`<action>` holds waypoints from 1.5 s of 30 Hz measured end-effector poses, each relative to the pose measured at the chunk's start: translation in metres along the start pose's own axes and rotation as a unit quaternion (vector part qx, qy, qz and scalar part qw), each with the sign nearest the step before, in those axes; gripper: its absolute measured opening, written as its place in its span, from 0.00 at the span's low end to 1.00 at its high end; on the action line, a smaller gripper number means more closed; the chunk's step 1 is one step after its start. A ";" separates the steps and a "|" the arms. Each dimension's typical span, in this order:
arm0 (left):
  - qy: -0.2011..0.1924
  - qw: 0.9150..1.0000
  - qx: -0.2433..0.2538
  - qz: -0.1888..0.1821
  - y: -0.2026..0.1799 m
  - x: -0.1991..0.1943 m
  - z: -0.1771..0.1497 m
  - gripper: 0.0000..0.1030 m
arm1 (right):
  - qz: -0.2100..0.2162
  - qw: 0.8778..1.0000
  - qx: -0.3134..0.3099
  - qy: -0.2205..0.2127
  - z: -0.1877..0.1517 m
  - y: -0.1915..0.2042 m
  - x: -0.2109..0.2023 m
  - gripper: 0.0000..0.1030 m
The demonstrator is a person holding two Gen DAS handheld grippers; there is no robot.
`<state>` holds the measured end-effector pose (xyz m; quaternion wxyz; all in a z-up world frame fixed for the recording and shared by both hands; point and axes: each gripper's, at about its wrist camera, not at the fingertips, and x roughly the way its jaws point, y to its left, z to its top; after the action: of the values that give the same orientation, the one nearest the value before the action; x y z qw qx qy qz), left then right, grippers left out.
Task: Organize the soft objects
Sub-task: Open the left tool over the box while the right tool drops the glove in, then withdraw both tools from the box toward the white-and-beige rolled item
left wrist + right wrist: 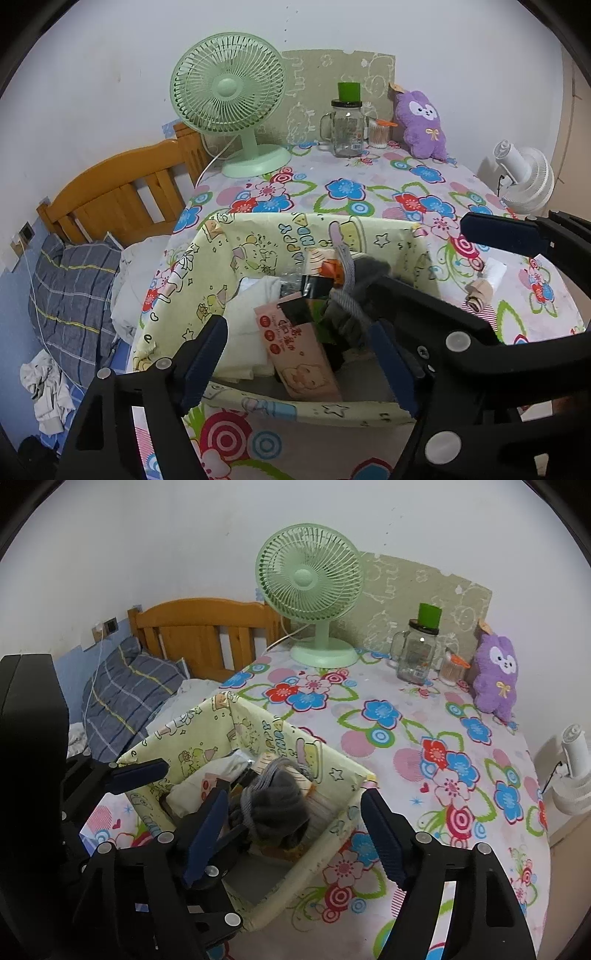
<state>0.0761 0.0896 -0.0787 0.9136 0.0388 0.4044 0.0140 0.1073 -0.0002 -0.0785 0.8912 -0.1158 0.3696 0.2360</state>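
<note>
A yellow cartoon-print fabric box (258,236) (332,771) stands on the floral table. It holds a grey bundle of socks (354,291) (273,805), a pink tissue pack (299,354), white cloth (251,306) and other items. My left gripper (299,354) is open over the box. My right gripper (295,830) is open, its fingers astride the box's right side above the grey bundle. A beige and striped rolled sock (478,295) lies on the table right of the box. A purple plush (421,122) (496,672) leans at the back.
A green fan (229,96) (310,587), a glass jar with green lid (347,122) (417,653) and a cotton-swab cup (378,134) stand at the back. A bed with a wooden headboard (122,184) lies left. A white fan (524,177) stands right.
</note>
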 end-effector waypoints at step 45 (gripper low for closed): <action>-0.064 0.996 0.039 -0.056 -0.131 -0.042 0.018 0.90 | -0.086 0.990 0.096 -0.052 -0.050 -0.110 -0.093 0.93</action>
<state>0.0607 -0.0440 -0.0464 0.9346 0.0526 0.3473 -0.0554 0.0750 -0.1454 -0.0435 0.9332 -0.0483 0.3325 0.1277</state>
